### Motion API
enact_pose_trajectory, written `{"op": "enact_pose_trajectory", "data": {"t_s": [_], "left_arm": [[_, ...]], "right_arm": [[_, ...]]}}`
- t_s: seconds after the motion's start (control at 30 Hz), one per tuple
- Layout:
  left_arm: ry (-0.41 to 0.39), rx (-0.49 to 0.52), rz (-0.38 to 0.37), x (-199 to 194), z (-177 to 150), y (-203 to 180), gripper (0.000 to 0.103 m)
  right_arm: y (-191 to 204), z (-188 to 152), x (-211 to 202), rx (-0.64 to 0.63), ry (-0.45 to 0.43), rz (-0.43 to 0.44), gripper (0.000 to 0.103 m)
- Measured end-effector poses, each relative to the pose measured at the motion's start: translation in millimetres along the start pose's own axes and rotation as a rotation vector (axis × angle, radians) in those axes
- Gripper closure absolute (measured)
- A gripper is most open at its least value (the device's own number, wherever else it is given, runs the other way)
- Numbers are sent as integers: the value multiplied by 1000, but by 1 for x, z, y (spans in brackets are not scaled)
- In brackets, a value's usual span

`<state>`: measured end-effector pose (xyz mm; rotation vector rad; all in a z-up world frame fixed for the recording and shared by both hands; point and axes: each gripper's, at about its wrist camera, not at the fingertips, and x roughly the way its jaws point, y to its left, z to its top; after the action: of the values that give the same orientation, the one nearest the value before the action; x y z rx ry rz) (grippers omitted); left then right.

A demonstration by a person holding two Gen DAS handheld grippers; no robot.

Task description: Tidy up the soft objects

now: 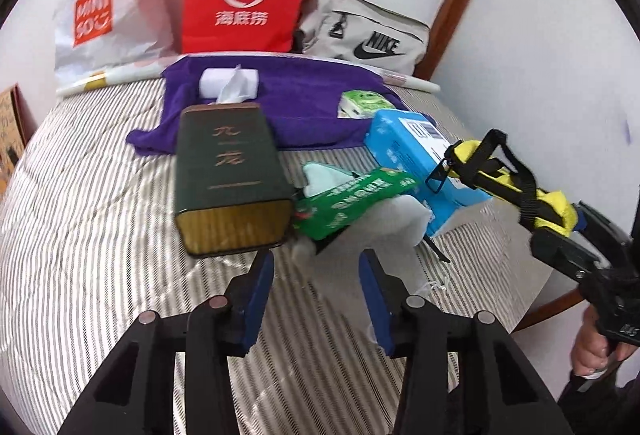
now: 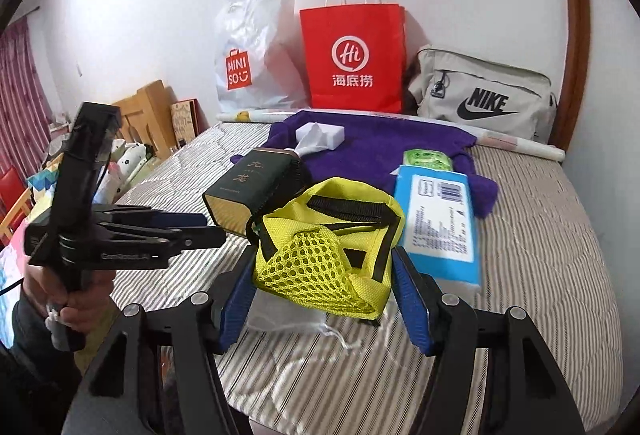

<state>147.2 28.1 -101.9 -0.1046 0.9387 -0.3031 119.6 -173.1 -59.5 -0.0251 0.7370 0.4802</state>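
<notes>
Right wrist | right gripper (image 2: 324, 287) jaws pinching yellow pouch (image 2: 328, 247) | left gripper (image 1: 316, 299) jaws spread, empty | green box (image 1: 232, 175) ahead

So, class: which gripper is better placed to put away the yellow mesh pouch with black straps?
Right gripper: the yellow mesh pouch sits between its blue pads. Left gripper holds nothing.

Striped bed (image 2: 540, 255) fills frame centre. At top, purple towel (image 2: 372, 151) lies flat. Middle: dark green box (image 2: 256, 183), blue pack (image 2: 440, 223). White cloth (image 1: 396, 219) at lower centre.
</notes>
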Motion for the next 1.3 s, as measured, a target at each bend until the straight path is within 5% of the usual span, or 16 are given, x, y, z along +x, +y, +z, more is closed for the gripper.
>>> {"op": "enact_pose_trajectory", "data": {"t_s": [0.23, 0.6, 0.7, 0.87, 1.13, 1.3], "left_arm": [[-37, 115, 12, 8, 11, -34, 62], [12, 280, 140, 53, 28, -63, 62], [37, 302, 157, 64, 26, -68, 76], [39, 283, 159, 71, 27, -69, 92], [-8, 159, 39, 46, 35, -64, 95], [-23, 137, 41, 29, 32, -70, 96]], "right_arm": [[-17, -16, -19, 34, -15, -15, 39], [-50, -45, -19, 77, 22, -51, 39], [-59, -52, -15, 92, 36, -57, 39], [-68, -57, -10, 119, 43, -61, 39], [-77, -65, -11, 137, 46, -55, 39], [-80, -69, -20, 138, 30, -56, 39]]}}
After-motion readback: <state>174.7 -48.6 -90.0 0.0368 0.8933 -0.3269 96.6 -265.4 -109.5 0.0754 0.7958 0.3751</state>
